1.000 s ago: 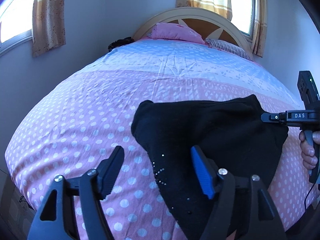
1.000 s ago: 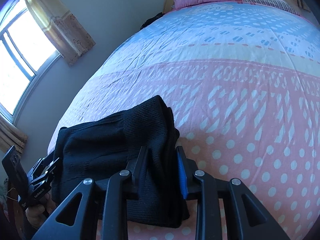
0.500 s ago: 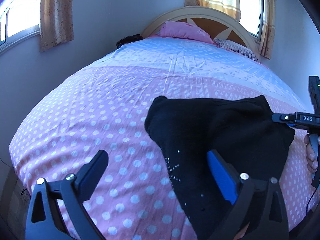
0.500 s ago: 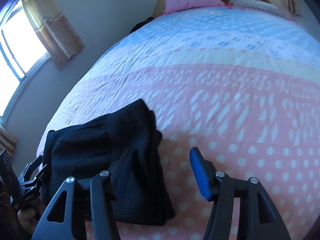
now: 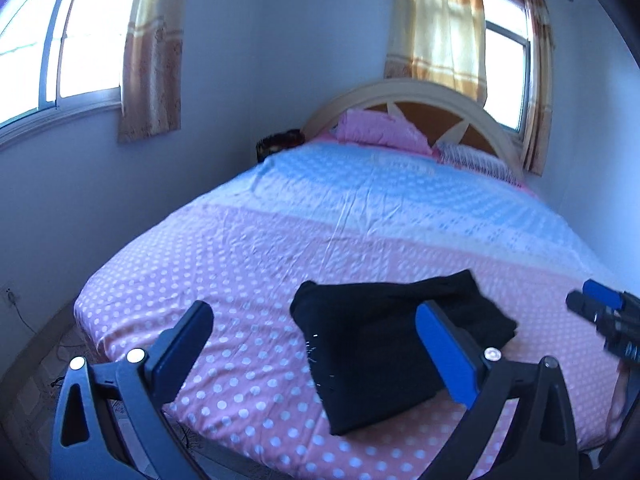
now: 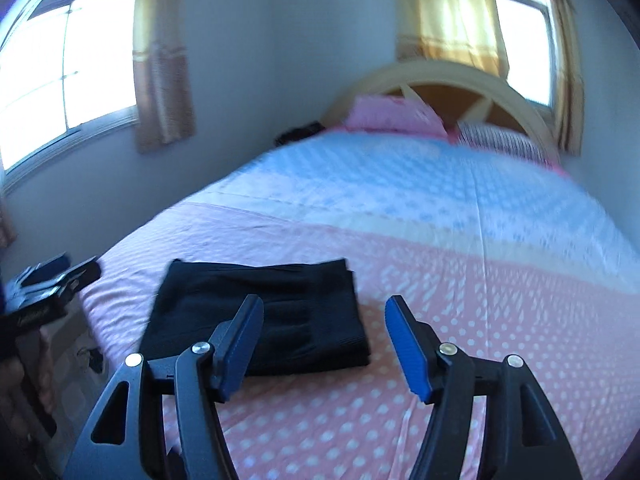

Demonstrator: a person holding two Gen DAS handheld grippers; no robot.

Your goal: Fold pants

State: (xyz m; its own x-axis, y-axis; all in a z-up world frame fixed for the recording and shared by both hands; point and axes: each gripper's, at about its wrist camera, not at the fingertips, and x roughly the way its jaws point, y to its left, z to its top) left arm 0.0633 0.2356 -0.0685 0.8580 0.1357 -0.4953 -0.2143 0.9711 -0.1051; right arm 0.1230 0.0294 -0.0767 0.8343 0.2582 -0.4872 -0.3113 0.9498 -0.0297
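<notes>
From the left wrist view, the left gripper stands wide open and empty, raised above the bed. The black pants lie ahead of it as a compact folded bundle, partly behind its right finger, near the foot edge. The right gripper shows at the far right, clear of the cloth.

From the right wrist view (blurred, so finer creases are hard to read), the right gripper is likewise spread and holds nothing; the pants rest flat just ahead and to its left.

The folding looks finished, with both tools released. Next would be a check or a small tidy. No containers appear.
</notes>
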